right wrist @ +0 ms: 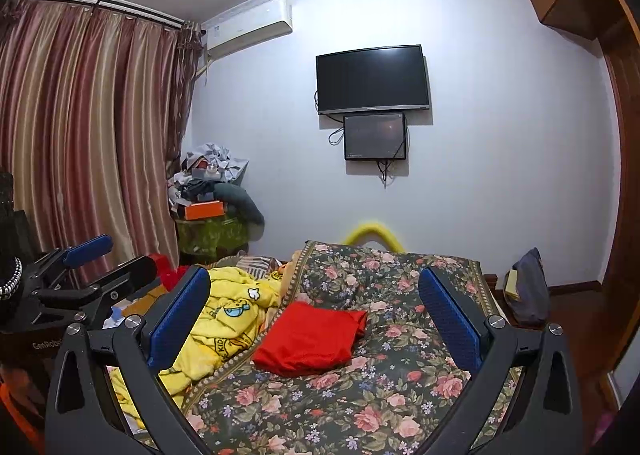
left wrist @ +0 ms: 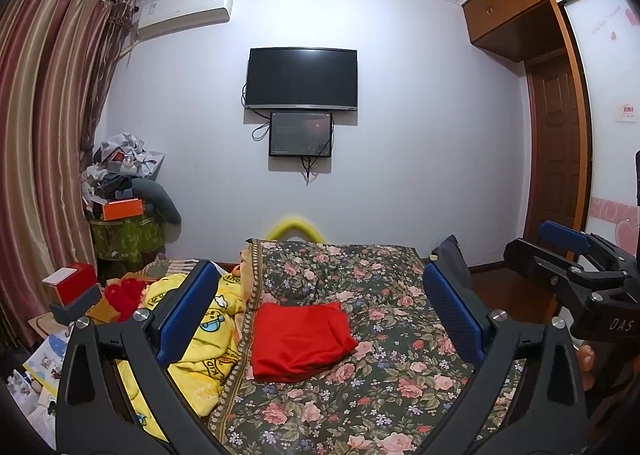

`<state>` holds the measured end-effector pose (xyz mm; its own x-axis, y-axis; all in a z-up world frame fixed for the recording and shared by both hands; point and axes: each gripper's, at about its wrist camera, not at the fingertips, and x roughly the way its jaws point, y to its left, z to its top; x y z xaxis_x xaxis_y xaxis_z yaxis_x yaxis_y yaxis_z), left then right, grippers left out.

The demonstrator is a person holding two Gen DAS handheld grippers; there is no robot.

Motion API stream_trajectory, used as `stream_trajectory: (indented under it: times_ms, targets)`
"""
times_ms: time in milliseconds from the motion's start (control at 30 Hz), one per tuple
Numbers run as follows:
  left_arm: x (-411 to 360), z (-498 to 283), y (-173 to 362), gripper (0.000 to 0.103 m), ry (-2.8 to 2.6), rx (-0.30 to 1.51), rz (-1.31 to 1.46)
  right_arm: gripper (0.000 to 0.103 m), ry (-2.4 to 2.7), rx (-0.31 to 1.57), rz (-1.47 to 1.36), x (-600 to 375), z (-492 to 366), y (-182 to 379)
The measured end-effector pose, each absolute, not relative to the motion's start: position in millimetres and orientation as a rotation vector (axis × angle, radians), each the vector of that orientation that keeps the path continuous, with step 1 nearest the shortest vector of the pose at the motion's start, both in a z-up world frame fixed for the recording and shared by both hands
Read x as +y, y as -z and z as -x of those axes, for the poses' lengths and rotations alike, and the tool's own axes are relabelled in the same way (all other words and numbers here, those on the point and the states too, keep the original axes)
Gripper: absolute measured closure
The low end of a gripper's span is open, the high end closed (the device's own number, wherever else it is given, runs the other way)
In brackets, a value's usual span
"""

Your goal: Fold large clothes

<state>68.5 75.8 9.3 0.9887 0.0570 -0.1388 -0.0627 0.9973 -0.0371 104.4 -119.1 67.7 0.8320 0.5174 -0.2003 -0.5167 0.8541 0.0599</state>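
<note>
Folding looks finished for one piece at least: a bright red cloth garment (left wrist: 300,339) lies on the bed as a neat, flat rectangle, edges squared, resting on the dark floral bedspread (left wrist: 392,375) near its middle. Nothing is touching it. To its left, just beside the bedspread's patterned border, a yellow fleece garment with cartoon prints (left wrist: 208,335) sits in a crumpled heap, unfolded, and I would judge that to be what is left of the job. A smaller bunch of fuzzy red fabric (left wrist: 128,293) shows behind the yellow heap; whether it belongs to the task I cannot tell.

Both tools are held up and back from the bed, clear of the clothes. The left claw (left wrist: 320,315) stands wide, its blue pads far apart with nothing between them. The right claw (right wrist: 320,315) is the same, spread wide and empty, looking over the red rectangle toward the wall with the black television (right wrist: 372,79). From the left view the right tool shows at the far right edge, with a bit of the person's hand (left wrist: 588,359) beneath it.

So, as I read it, this is a pause between garments: one done, the yellow one not yet picked up.
</note>
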Motion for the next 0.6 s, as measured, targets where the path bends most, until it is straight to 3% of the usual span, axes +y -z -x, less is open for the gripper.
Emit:
stream_trajectory:
  times_ms: [600]
  targets:
    - [75.1,-70.7,-5.2,0.0,-0.054,0.151,0.037,0.0,-0.537,0.225,-0.005,-119.6,-104.9,-68.7]
